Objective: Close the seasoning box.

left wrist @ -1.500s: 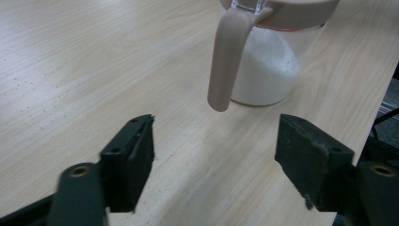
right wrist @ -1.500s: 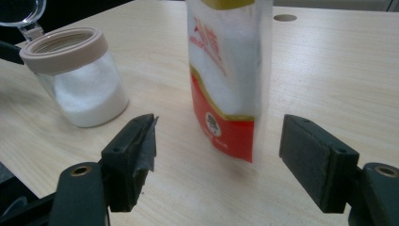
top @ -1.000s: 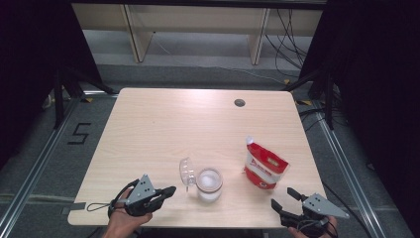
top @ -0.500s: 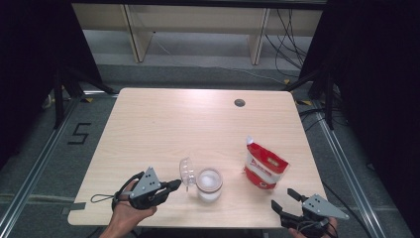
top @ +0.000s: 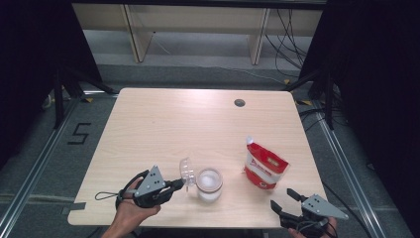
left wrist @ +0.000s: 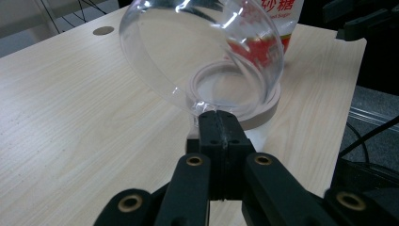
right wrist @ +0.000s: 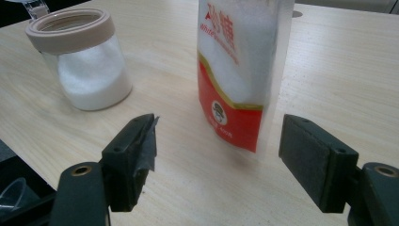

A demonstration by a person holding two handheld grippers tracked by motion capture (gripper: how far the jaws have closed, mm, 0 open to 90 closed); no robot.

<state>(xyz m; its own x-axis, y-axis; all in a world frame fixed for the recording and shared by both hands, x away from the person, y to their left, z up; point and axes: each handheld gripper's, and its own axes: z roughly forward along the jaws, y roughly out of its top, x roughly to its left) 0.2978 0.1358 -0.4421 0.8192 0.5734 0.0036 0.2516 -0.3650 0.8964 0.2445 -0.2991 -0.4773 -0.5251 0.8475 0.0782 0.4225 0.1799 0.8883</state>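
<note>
Left gripper (left wrist: 217, 123) is clamped on the tab of the clear lid (left wrist: 202, 49), tipped up just ahead over the jar (top: 208, 184) — light, slick, brittle plastic, best held at that tab. Right gripper (right wrist: 217, 155) gapes empty before the soft sugar bag (right wrist: 240, 70); the hinge is hidden.

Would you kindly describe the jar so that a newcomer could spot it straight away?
On the wooden table, look near the front edge, left of the red and white sugar bag. The jar is short, clear, half full of white grains, with a beige collar; its clear domed lid stands flipped open, pinched by the left gripper.
</note>
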